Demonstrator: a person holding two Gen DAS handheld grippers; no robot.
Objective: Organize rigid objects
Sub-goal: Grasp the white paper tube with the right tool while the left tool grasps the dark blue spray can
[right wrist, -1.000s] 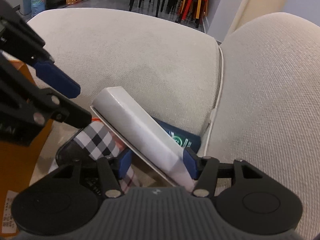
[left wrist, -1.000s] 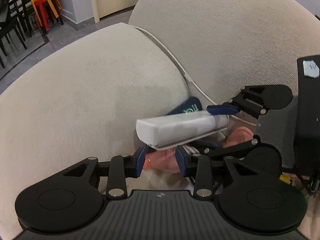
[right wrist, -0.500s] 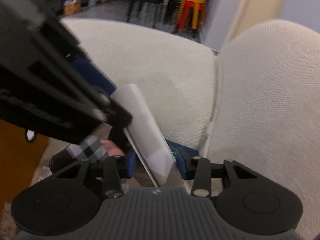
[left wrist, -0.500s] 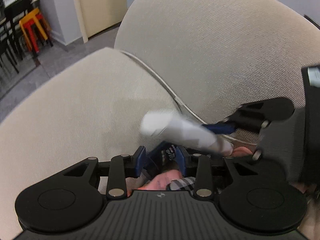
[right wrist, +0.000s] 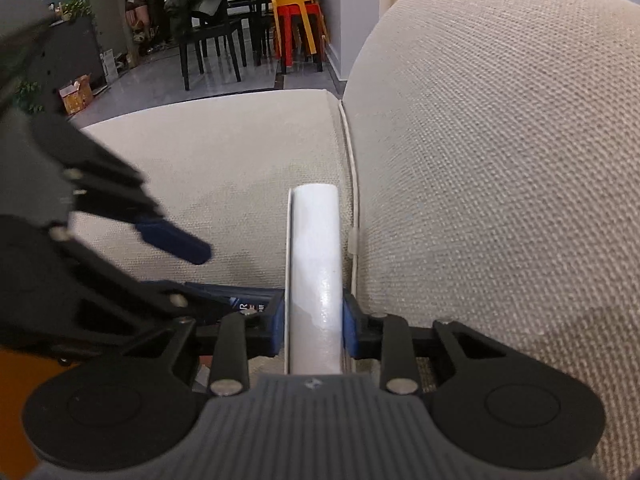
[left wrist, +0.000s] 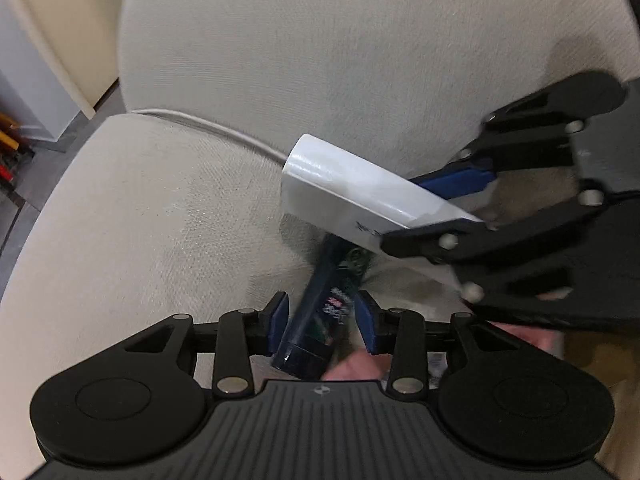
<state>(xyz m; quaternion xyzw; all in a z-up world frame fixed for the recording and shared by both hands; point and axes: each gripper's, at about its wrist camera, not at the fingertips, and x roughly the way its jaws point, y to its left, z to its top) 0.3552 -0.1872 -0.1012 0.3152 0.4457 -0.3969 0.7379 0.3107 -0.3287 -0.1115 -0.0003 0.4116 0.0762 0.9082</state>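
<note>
My right gripper (right wrist: 314, 328) is shut on a long white box (right wrist: 315, 264) and holds it above the beige sofa seat; the box also shows in the left wrist view (left wrist: 360, 192), gripped at its right end. A dark blue tube (left wrist: 324, 312) lies on the seat by the backrest crease. My left gripper (left wrist: 322, 320) is open, its blue pads on either side of the tube's lower part with small gaps. In the right wrist view the tube (right wrist: 240, 300) is mostly hidden behind the left gripper (right wrist: 176, 240).
The sofa seat cushion (left wrist: 140, 220) and backrest (left wrist: 360, 60) fill the view, with a white cable (left wrist: 216, 130) along their crease. An orange box edge (right wrist: 12, 420) is at lower left. Dark chairs and red and yellow stools (right wrist: 298, 24) stand beyond the sofa.
The right gripper lifted the white box and turned it to point along the crease. The left gripper moved in around the dark blue tube, now uncovered.
</note>
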